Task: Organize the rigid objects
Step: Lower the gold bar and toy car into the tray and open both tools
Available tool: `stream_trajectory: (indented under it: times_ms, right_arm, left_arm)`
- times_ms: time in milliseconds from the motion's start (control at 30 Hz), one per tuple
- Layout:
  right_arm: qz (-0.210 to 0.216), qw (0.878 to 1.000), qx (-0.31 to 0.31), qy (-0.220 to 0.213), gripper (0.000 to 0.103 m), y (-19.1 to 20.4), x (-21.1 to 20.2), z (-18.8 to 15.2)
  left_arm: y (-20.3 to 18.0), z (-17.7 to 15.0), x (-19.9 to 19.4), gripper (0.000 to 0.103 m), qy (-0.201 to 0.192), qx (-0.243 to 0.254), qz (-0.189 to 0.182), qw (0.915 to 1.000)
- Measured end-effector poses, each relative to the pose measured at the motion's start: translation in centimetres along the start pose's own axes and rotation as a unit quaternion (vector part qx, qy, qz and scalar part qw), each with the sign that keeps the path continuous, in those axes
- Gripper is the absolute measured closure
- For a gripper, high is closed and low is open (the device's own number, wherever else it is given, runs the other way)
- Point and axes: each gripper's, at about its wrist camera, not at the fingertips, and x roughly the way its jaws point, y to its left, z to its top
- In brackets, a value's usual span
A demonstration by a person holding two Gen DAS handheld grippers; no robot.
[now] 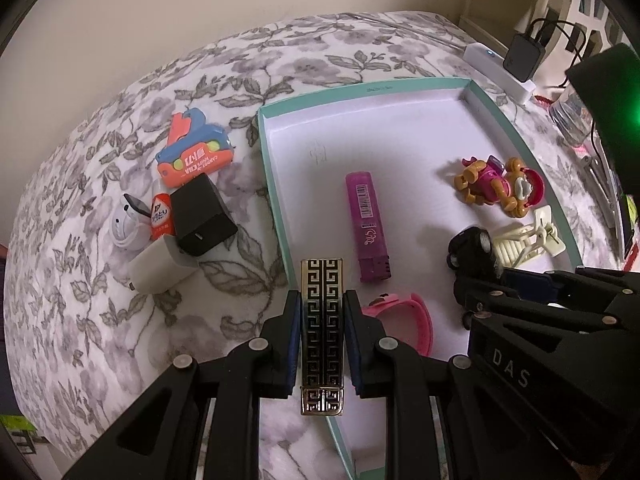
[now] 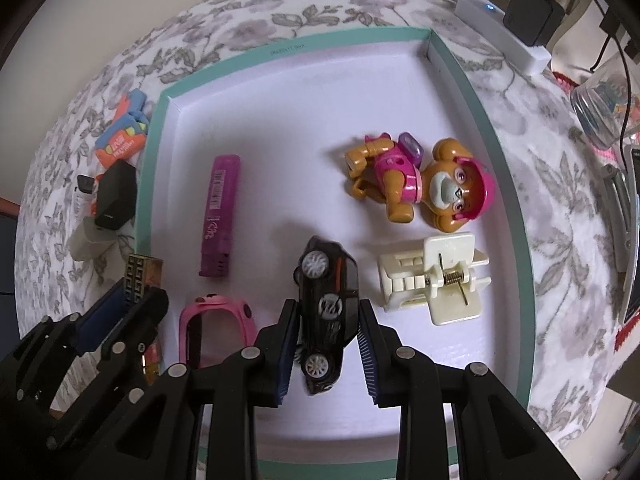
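Left gripper clamped on the gold-patterned bar, poised right over the teal tray's left wall. Could snag that rim or land on the pink band just inside if let go here. Right gripper pinching the black toy car on its side above the tray floor (wheels facing out). Liable to tip or roll toward the cream hair clip once released.

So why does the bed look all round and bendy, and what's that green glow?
Left wrist view: the fisheye lens bends the flowered bedspread into a dome; a green light glares at the right edge. Right wrist view: same bending, dark corners, and the black toy car casts a soft shadow.
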Motion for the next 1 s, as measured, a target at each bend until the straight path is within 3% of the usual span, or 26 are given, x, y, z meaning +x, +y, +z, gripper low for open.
stream_trajectory:
  times_ms: [300, 400, 533, 700, 867, 1000]
  right_arm:
    - [-0.004, 1.000, 0.004, 0.001, 0.070, 0.0, 0.0, 0.0]
    - [-0.009, 1.000, 0.007, 0.001, 0.061, -0.1, -0.1, 0.2]
    - [-0.007, 1.000, 0.012, -0.005, 0.058, -0.5, -0.8, 0.4]
    - [-0.010, 1.000, 0.010, -0.021, 0.057, -0.2, -2.1, 0.6]
    - [-0.005, 0.999, 0.013, -0.046, 0.057, -0.2, -3.9, 0.6]
    - [-0.006, 0.998, 0.012, -0.066, 0.057, -0.3, -5.2, 0.3]
  left_arm:
    - [0.1, 0.0, 0.0, 0.081, -0.001, -0.001, -0.005, 1.0000]
    - [0.2, 0.1, -0.1, 0.078, -0.001, -0.002, -0.008, 1.0000]
    - [0.3, 0.3, -0.5, 0.067, -0.010, -0.005, -0.005, 0.9999]
    - [0.8, 0.5, -1.4, 0.064, -0.024, -0.013, -0.010, 0.9996]
    - [1.4, 0.9, -2.2, 0.053, -0.039, -0.023, -0.005, 0.9990]
    - [2.0, 0.9, -2.4, 0.052, -0.043, -0.033, -0.004, 0.9985]
